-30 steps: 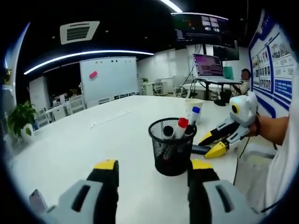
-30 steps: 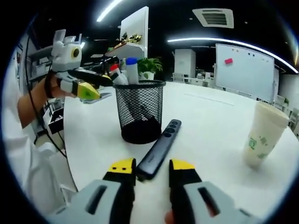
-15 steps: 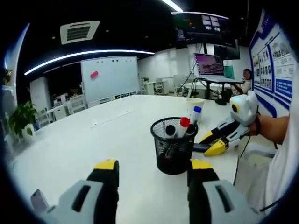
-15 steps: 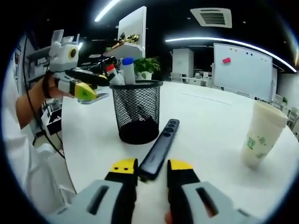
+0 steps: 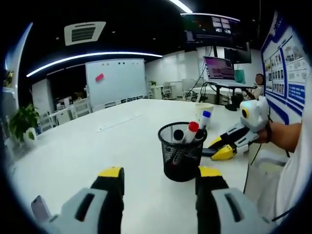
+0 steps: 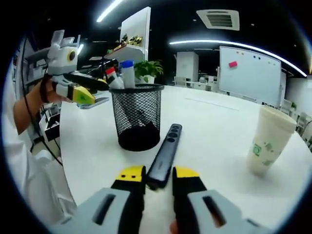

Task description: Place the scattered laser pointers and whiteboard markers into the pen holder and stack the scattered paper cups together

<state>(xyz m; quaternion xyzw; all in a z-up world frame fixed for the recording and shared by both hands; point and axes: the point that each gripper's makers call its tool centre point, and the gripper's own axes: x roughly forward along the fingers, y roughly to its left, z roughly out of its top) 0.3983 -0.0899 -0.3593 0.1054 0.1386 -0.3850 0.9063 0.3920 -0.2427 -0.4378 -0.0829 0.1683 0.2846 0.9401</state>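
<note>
Right gripper view: our right claw (image 6: 152, 176) grips the laser pointer (image 6: 165, 154) by its near end; we should lift, tip it upright, then lower into the pen holder (image 6: 137, 117) just ahead-left.

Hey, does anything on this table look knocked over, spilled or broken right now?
Nothing stands out. The mesh pen holder stands upright with markers inside, the paper cup is upright, and the right gripper grips an intact laser pointer.
</note>
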